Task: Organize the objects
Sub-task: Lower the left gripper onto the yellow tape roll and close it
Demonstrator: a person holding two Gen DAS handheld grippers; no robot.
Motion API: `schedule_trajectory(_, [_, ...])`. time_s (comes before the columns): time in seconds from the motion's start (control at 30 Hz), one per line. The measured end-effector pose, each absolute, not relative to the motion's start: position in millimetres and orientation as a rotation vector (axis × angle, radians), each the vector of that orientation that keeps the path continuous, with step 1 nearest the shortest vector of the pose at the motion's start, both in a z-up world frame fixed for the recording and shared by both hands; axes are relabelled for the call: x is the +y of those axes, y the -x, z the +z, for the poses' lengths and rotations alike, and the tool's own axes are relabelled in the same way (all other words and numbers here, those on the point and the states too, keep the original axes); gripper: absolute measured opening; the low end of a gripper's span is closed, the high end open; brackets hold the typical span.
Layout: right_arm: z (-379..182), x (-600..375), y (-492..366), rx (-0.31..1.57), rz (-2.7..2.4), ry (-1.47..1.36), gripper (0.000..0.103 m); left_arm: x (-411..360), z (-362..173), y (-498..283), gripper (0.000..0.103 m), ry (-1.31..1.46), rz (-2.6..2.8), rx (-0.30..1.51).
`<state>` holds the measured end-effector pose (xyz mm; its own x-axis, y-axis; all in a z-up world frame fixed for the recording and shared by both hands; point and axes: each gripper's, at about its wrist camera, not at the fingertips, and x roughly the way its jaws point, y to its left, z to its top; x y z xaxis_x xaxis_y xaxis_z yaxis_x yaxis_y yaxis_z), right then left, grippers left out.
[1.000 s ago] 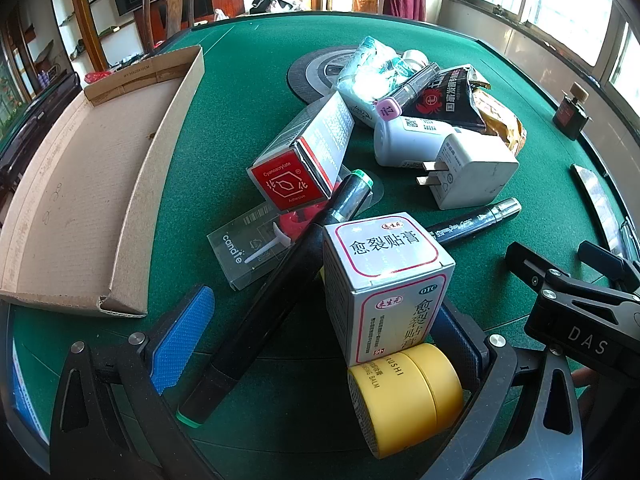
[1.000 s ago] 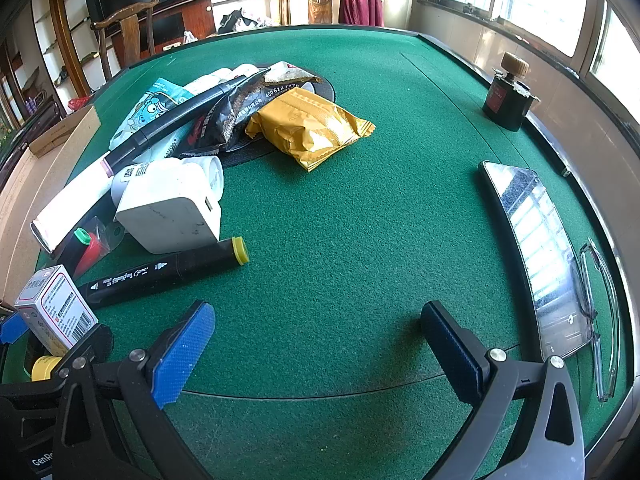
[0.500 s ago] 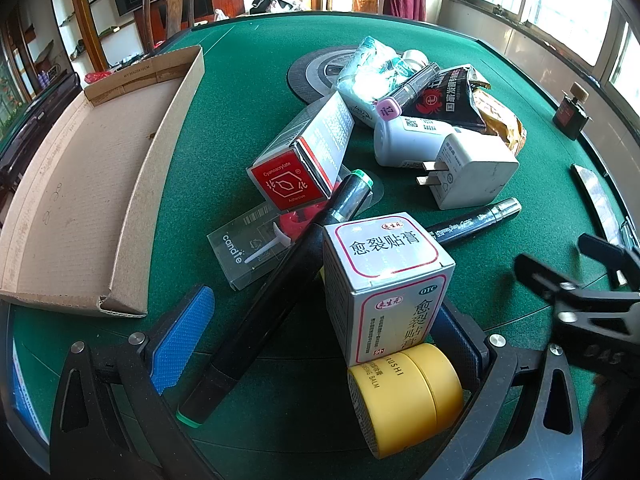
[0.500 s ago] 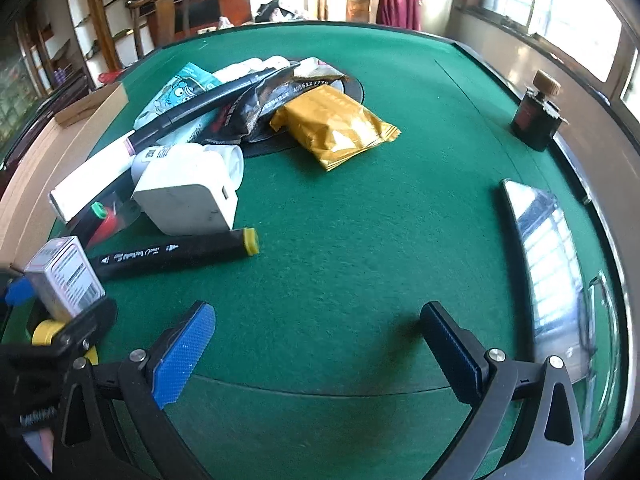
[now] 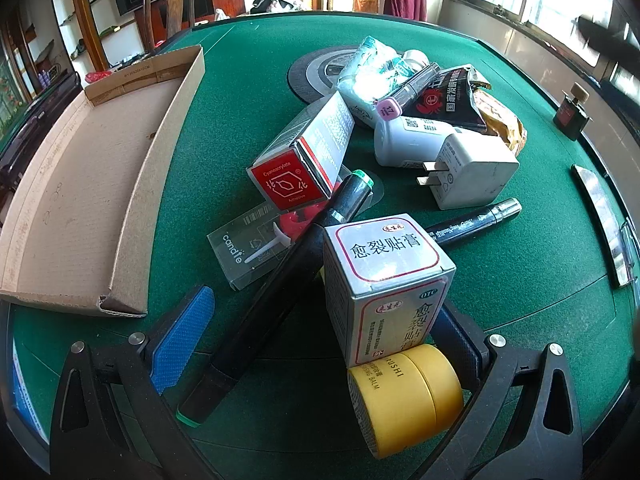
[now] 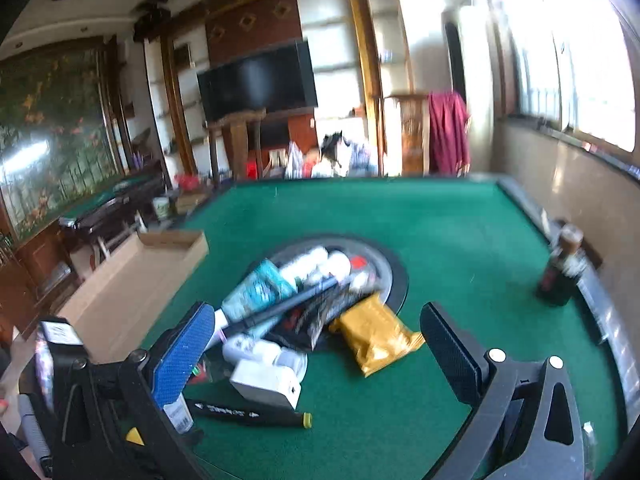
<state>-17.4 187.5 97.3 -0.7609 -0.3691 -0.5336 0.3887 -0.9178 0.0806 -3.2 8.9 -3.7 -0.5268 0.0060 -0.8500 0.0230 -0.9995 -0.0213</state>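
Note:
A heap of small objects lies on the green table (image 5: 248,80). My left gripper (image 5: 320,344) is open around the near end of the heap: a white medicine box (image 5: 384,280), a yellow balm jar (image 5: 404,396) and a black marker (image 5: 288,288) lie between its fingers. Behind are a red-ended glue box (image 5: 304,160), a white charger (image 5: 472,172) and a white bottle (image 5: 408,140). An empty cardboard tray (image 5: 80,184) lies at the left. My right gripper (image 6: 320,352) is open and empty, raised above the table, with the heap (image 6: 304,320) below it.
A small dark bottle (image 5: 572,112) stands near the right table edge; it also shows in the right wrist view (image 6: 564,268). A black round plate (image 6: 384,264) lies under the heap's far end. A yellow packet (image 6: 376,336) lies at the heap's right. Chairs and shelves stand beyond the table.
My right gripper has risen and tilted up, so its view now takes in the room, and it has left the left wrist view. My left gripper and the heap have not moved.

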Motion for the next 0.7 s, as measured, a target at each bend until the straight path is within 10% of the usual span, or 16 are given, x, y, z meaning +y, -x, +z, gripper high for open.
schedule_trajectory(0.4, [73.2,226.9,32.8,-0.220,-2.590,-0.813,0.102,5.4,9.9,-14.8,0.103,-1.513,-2.922,0.048])
schedule_trajectory(0.7, [85.5,241.9,32.1,-0.298,-2.584,-0.791,0.102,1.9,31.3,-41.3,0.103,-1.537,-3.067,-0.311])
